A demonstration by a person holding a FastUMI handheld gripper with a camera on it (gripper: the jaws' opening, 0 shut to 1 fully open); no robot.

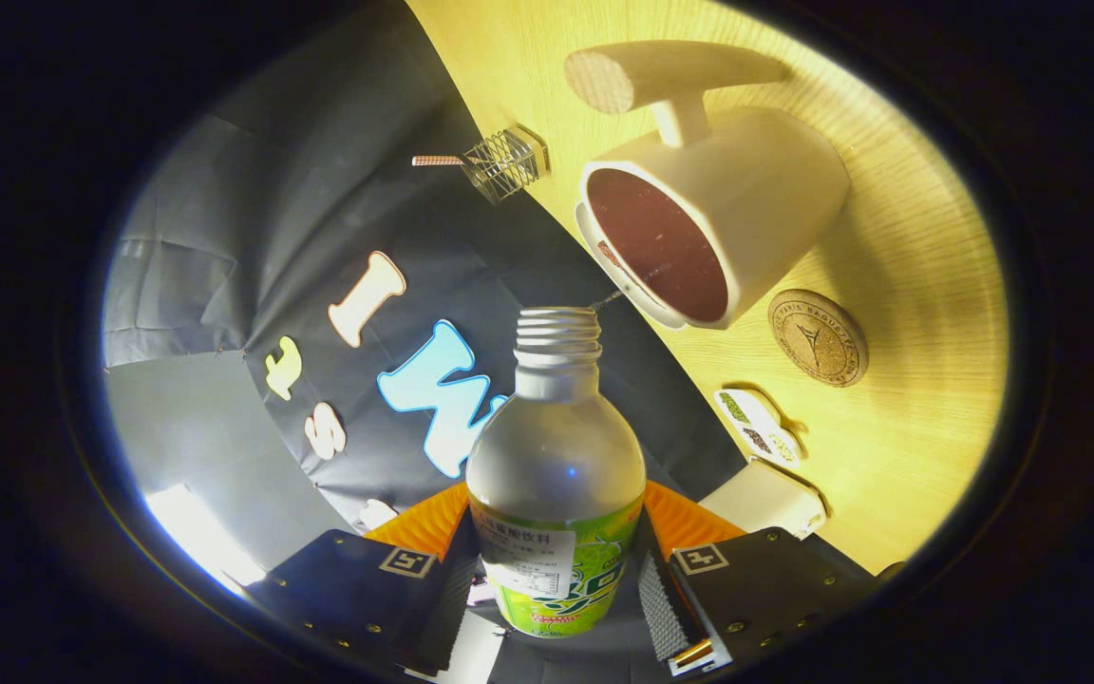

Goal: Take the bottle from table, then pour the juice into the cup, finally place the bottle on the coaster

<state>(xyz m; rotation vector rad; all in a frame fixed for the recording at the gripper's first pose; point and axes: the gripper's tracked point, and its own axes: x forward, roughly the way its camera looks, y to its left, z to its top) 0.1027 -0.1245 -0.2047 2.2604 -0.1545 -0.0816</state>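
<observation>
**Bottle tipped at the cup: pour in hand**

Between the fingers, nearest the camera: the bottle (555, 494), pinched at its labelled lower body by the gripper (556, 579), one finger pressing each side. Cap off; bare threaded neck. Its long axis runs straight ahead along the fingers, mouth pointing away from the camera toward the cup. The upper body looks clear, and whether any juice remains cannot be told.

Just beyond the mouth: the cup (713, 223), pale, with a stout handle, standing on the wooden table (927, 285). The table appears steeply tilted, so the gripper and bottle are judged to be rolled over toward horizontal. The cup's dark inside faces the bottle. A thin streak at its rim may be a trickle; uncertain.

Beside the cup, further along the table: the round cork coaster (818, 337), bare.

Step judged: pouring, at or near its end. Next move calls for righting the bottle, carrying it sideways past the cup, and setting it upright on the coaster.
</observation>
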